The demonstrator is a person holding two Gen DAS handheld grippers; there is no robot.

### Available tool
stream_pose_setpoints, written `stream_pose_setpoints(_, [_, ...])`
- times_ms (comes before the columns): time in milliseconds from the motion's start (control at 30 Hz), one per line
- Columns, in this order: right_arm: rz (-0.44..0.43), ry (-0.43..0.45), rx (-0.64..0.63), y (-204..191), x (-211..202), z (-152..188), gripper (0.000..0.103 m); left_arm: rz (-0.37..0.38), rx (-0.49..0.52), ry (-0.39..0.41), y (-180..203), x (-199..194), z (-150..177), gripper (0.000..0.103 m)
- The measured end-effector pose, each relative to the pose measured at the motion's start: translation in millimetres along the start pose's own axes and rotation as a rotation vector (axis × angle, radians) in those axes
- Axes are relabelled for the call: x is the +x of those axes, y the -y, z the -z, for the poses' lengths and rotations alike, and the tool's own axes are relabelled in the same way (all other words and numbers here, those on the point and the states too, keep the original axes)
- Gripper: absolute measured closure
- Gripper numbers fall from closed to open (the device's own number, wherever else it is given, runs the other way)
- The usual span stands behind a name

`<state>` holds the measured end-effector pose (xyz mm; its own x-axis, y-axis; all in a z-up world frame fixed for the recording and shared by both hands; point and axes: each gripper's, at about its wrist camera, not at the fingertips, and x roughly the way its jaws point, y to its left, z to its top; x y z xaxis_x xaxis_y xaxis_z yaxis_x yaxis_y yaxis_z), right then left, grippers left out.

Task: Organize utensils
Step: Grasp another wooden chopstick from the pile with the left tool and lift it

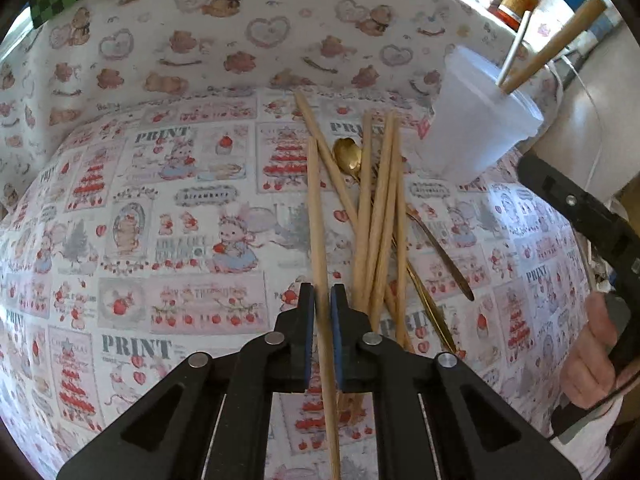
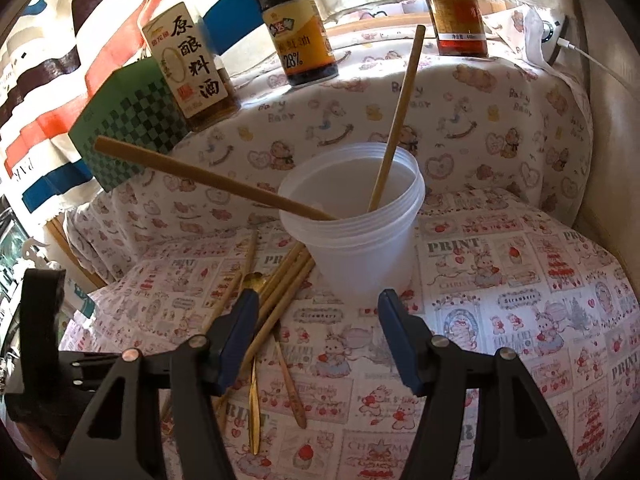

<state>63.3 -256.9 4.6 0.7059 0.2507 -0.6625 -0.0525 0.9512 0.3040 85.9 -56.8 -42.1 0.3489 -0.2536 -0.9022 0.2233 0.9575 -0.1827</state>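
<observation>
left gripper [image 1: 322,300] jaws pinch one chopstick [image 1: 316,216]; right gripper [image 2: 314,306] jaws spread wide, holding nothing.

1. Right of the cup [image 2: 362,236], bare tablecloth [image 2: 520,304] leaves open room.
2. Left of the cup, piled chopsticks [image 2: 280,284] and spoon [image 1: 347,156] block the way.
3. Behind the cup, bottles [image 2: 298,20] line the ledge.
4. Two sticks [image 2: 396,120] lean out over the cup's rim.
</observation>
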Motion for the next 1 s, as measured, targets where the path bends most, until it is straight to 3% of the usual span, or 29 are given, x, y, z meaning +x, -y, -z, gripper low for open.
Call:
stream_pose_setpoints(133, [0.0, 0.005, -0.001, -1, -2, 0, 0.043, -0.054, -0.024, 0.056, -1, 1, -5, 0.093])
stream_pose_setpoints(233, [0.0, 0.0, -0.003, -2, -1, 0, 0.043, -0.06, -0.005, 0.114, 3, 2, -12, 0.076])
stream_pose_setpoints(433, [-0.006, -0.001, -0.009, -3, -1, 1, 0.043, -0.081, -0.051, 0.236, -1, 17, -31, 0.075])
stream_pose_setpoints(533, [-0.007, 0.001, -0.013, -4, -1, 1, 0.043, -0.079, -0.038, 0.237, -1, 27, -35, 0.075])
stream_pose_setpoints(700, [-0.013, -0.012, -0.017, -5, 1, 2, 0.043, -0.179, 0.058, 0.244, 13, 34, -31, 0.075])
stream_pose_setpoints(800, [-0.009, -0.015, -0.023, -7, 3, 2, 0.043, -0.172, 0.04, 0.241, 12, 33, -33, 0.077])
stream_pose_setpoints(900, [-0.004, -0.018, -0.025, -7, 4, 2, 0.043, -0.188, 0.015, 0.237, 5, 31, -33, 0.094])
stream_pose_setpoints(1000, [-0.001, -0.022, -0.025, -7, 5, 2, 0.044, -0.168, -0.009, 0.233, -4, 28, -32, 0.097])
